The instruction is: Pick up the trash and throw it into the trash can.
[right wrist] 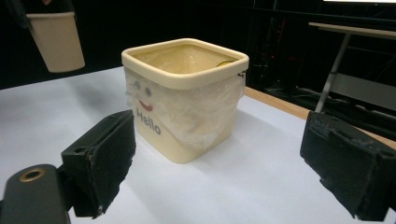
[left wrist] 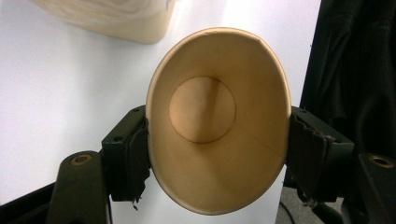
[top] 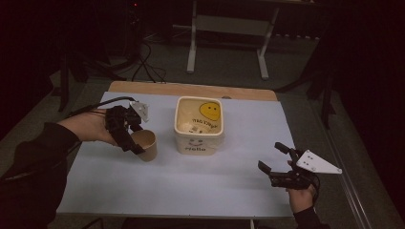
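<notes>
Dark floor and a pale table frame lie behind the white table [top: 167, 186], on which a cream square bin [top: 199, 125] lined with clear plastic stands near the middle. A paper cup [top: 145, 145] is held by the left gripper [top: 128, 136] just left of the bin, lifted off the surface, as is seen from the right gripper view, where the cup [right wrist: 57, 39] hangs upright above the table. In the left gripper view the cup [left wrist: 217, 121] is clamped across its rim between the two jaws, and the rim is squeezed slightly oval.

The step in hand is judged to be carrying the cup to the bin and dropping it in. The grip should be kept light, since the thin wall buckles easily; the cup should be brought fully over the bin's opening before the jaws are parted, so that it does not catch on the rim or the loose plastic.

The left hand is reached in from the left, forearm roughly level. The right gripper [top: 277, 162] is held low near the table's right front, jaws spread wide and empty, pointed towards the bin [right wrist: 187, 93].
</notes>
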Available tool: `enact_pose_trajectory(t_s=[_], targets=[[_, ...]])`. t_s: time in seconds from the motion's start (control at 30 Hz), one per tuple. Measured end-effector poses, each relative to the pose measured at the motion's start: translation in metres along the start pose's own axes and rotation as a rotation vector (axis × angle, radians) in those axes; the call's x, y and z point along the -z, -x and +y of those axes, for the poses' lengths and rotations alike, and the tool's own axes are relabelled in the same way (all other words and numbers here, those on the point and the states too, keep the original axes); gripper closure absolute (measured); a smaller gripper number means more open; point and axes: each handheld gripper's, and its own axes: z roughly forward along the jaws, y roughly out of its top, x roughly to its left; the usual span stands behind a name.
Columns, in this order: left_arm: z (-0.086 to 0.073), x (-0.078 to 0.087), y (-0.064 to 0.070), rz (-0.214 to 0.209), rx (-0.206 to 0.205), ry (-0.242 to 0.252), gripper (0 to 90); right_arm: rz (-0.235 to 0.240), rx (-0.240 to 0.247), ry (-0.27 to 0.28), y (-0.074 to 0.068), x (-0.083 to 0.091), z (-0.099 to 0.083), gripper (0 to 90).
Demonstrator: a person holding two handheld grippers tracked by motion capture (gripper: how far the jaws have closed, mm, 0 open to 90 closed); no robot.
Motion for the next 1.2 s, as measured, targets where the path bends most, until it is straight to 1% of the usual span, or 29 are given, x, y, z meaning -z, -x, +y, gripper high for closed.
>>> enact_pose_trajectory(t_s=[0.2,0.3,0.43,0.5,0.6,0.63,0.67,0.7,0.77,0.8,0.83,0.87,0.97,1.03,1.2], targets=[[0.006,0.011,-0.004,0.001,-0.003,0.022,31.1,0.000,0.000,0.000,0.000,0.000,0.000,10.3],[0.010,0.015,-0.006,0.011,-0.013,0.019,31.1,0.000,0.001,0.002,0.001,0.000,0.000,10.3],[0.015,0.019,-0.008,0.008,-0.013,0.013,31.2,0.000,0.000,0.002,0.001,0.000,-0.001,10.3],[0.022,0.024,-0.011,0.007,-0.022,0.015,31.1,-0.001,0.001,-0.001,0.000,0.000,0.000,10.3],[0.028,0.029,-0.013,0.006,-0.025,0.022,31.1,-0.001,0.006,-0.003,-0.001,0.000,0.000,10.3],[0.030,0.030,-0.014,0.011,-0.026,0.022,31.1,-0.001,0.007,-0.003,-0.001,0.000,0.000,10.2],[0.030,0.030,-0.014,0.011,-0.026,0.022,31.1,-0.001,0.007,-0.003,-0.001,0.000,0.000,10.2],[0.034,0.032,-0.016,0.006,-0.025,0.023,31.1,-0.002,0.005,-0.002,-0.001,0.000,0.000,10.2],[0.036,0.033,-0.017,0.013,-0.025,0.019,31.2,-0.003,0.004,-0.003,-0.001,0.000,0.000,10.3],[0.038,0.034,-0.018,0.010,-0.027,0.021,31.1,-0.004,0.004,-0.003,0.000,0.000,0.000,10.3],[0.042,0.036,-0.021,0.012,-0.033,0.022,31.1,-0.004,0.003,-0.003,0.000,0.000,0.000,10.3],[0.042,0.036,-0.021,0.012,-0.033,0.022,31.1,-0.004,0.003,-0.003,0.000,0.000,0.000,10.3],[0.050,0.039,-0.026,0.010,-0.035,0.021,31.1,-0.003,0.005,-0.005,0.000,0.000,-0.001,10.3],[0.052,0.040,-0.027,0.011,-0.035,0.017,31.1,-0.002,0.003,-0.005,0.000,0.000,-0.001,10.2],[0.064,0.044,-0.036,0.014,-0.033,0.003,31.1,0.000,0.002,-0.008,0.000,0.000,-0.002,10.3]])
